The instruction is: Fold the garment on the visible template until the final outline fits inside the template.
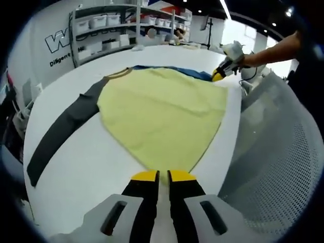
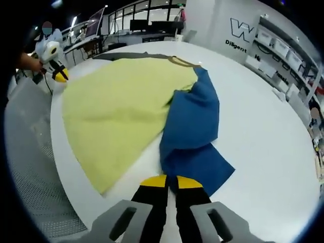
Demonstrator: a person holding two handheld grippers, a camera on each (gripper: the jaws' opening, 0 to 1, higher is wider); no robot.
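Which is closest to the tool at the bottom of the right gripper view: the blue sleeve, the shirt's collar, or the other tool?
1. Blue sleeve, just ahead of the right tool.
2. Collar, beyond it at the yellow shirt's far end.
3. Other tool, far left by the table edge.

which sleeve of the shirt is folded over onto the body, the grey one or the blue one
The blue sleeve: it is doubled back, lying partly on the yellow shirt body. The dark grey sleeve stretches out flat on the white table.
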